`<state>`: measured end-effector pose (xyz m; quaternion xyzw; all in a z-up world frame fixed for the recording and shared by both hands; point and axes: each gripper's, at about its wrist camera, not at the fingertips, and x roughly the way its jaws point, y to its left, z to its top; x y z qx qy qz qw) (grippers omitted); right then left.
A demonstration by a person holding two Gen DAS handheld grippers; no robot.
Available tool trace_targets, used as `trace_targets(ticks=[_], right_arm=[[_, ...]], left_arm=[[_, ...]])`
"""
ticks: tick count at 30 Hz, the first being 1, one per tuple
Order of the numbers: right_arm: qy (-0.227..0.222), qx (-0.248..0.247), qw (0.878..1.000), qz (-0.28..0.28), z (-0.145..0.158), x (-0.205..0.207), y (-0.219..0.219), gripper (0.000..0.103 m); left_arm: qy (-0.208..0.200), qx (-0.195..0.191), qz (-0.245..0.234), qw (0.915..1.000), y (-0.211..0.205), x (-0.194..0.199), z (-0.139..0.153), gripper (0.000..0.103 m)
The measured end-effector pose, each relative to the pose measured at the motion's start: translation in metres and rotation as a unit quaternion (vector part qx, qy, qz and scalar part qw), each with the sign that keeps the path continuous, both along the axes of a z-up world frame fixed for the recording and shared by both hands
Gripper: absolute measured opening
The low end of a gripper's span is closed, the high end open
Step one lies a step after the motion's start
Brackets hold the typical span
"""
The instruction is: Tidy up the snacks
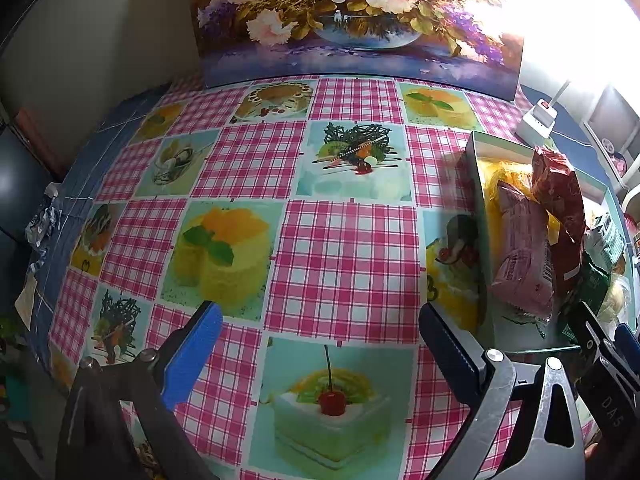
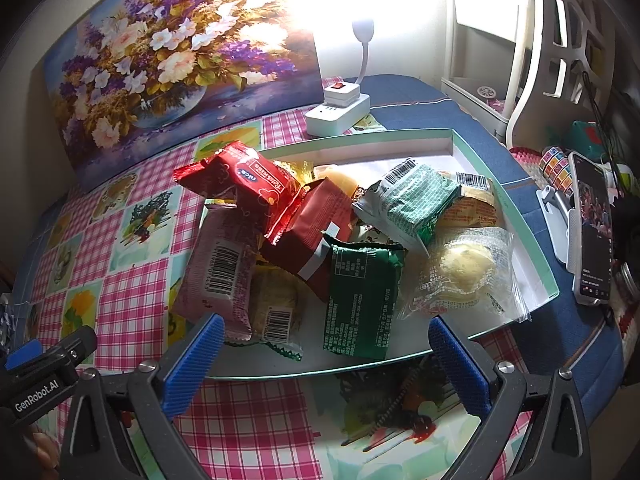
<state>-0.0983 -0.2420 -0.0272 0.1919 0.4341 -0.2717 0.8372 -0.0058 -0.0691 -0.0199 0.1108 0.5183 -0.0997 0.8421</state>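
Here the snack packets (image 2: 320, 240) lie heaped in the tray (image 2: 536, 248) straight ahead of the right gripper (image 2: 326, 354), jaws released; the left gripper (image 1: 320, 344), also released, faces bare counter (image 1: 340, 248), tray at its right.

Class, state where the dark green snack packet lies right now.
In the right wrist view, the dark green packet lies near the front of the box, between the pink packet on its left and the clear bag on its right.
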Motion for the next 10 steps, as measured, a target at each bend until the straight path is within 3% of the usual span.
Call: trace_targets(ticks=[10], right_arm=[[0.002,0.003,1.0,-0.002,-0.0016,-0.0008,-0.0006,0.103]], left_arm=[[-0.003,-0.006,0.003,1.0,0.0031,0.0,0.0019,0.099]])
